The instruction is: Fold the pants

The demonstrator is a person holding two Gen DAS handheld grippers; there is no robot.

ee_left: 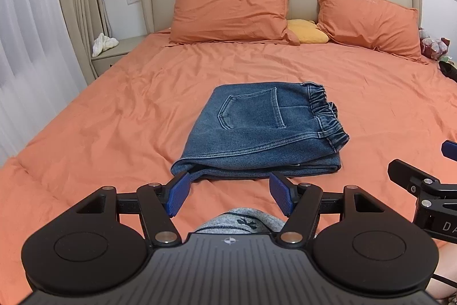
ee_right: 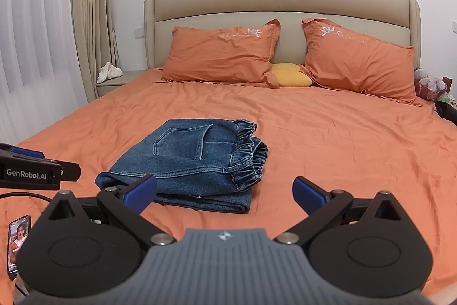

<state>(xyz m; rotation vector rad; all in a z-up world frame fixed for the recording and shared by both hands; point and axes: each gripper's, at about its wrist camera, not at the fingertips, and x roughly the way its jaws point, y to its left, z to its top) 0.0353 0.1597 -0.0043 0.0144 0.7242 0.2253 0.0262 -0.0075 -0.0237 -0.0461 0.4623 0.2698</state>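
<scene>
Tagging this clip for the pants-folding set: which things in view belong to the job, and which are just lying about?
Part of the job:
- folded jeans, on the bed
- left gripper, open, empty
- right gripper, open, empty

Lying about:
- two orange pillows
- yellow cushion
- phone
- white item on nightstand

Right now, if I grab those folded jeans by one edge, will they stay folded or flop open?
The folded jeans would probably flop open: they are soft stacked layers with a loose elastic waistband. Denim this thick likely feels fairly heavy. Pushed, they would probably drag and bunch the wrinkled orange sheet rather than glide.
</scene>
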